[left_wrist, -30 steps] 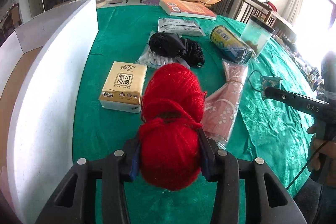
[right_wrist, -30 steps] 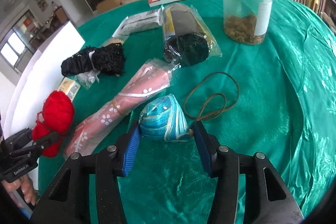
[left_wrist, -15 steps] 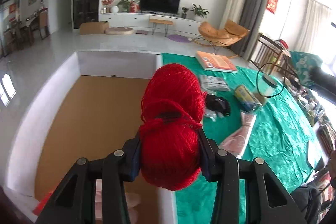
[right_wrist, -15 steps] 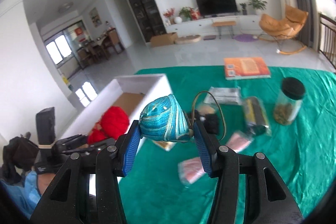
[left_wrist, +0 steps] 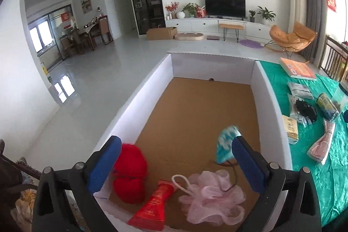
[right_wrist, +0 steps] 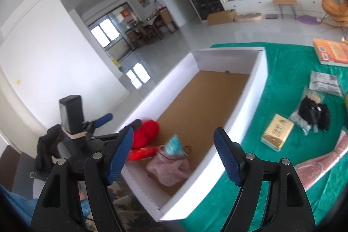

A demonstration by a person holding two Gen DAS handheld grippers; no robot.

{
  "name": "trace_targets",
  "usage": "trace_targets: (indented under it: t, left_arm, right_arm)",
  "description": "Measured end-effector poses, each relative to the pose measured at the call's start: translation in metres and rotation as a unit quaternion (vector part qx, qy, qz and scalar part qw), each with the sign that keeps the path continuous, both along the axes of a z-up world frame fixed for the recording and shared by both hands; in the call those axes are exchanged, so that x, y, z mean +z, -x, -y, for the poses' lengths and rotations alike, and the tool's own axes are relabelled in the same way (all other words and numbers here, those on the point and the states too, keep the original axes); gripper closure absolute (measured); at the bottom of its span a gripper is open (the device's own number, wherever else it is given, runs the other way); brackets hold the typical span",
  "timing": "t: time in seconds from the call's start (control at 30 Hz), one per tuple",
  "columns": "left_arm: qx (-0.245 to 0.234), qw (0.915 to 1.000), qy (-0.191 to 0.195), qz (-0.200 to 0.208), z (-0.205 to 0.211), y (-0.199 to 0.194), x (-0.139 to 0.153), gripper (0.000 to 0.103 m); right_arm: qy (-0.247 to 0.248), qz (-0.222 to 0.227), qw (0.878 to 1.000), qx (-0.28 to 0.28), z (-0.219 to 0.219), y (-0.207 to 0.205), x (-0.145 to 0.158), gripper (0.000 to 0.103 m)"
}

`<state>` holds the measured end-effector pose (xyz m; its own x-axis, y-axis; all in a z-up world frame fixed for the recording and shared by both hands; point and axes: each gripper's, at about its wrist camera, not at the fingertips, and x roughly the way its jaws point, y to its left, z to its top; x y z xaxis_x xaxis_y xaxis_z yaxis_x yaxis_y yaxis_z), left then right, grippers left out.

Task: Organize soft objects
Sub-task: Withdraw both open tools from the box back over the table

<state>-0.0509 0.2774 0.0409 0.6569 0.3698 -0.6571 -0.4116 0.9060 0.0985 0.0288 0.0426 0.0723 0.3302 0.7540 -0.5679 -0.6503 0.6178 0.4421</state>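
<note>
A white box point(left_wrist: 269, 101) with a brown cardboard floor stands at the table's left edge; it also shows in the right wrist view point(right_wrist: 256, 88). Inside its near end lie the red yarn point(left_wrist: 129, 173), a red packet point(left_wrist: 154, 208), a pink mesh puff point(left_wrist: 213, 197) and the blurred blue pouch point(left_wrist: 226, 145). My left gripper point(left_wrist: 174, 164) is open and empty above the box's near end. My right gripper point(right_wrist: 174, 156) is open and empty above the same end, with the yarn point(right_wrist: 145, 134), pouch point(right_wrist: 175, 144) and puff point(right_wrist: 168, 169) below it.
On the green tablecloth point(right_wrist: 282, 177) right of the box lie a tissue pack point(right_wrist: 277, 131), a black mesh bundle point(right_wrist: 314, 113), a pink wrapped item point(right_wrist: 319, 162), a grey packet point(right_wrist: 325, 83) and an orange book point(right_wrist: 331, 53). The room floor lies left of the box.
Both grippers have opened. The red yarn has left my left gripper and the blue pouch has left my right; both are now in the box.
</note>
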Motion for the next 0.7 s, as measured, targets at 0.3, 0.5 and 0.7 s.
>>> trace_targets:
  t: [0.3,0.5,0.7]
  left_arm:
    - [-0.231,0.9664,0.11,-0.021,0.154,-0.031,-0.012,0.002]
    - [-0.264,0.9554,0.089,-0.097,0.227,-0.069,-0.083,0.002]
    - [-0.235,0.9616,0.071,-0.123,0.221,-0.089,-0.135,0.002]
  right_arm:
    - [0.189,-0.004,0.941,-0.279,0.158,-0.023,-0.112,0.022]
    - [0.231,0.005,0.914,-0.334,0.2,-0.02,-0.14,0.022]
    - [0.237,-0.002,0.911,-0.338,0.201,-0.026,-0.149,0.022]
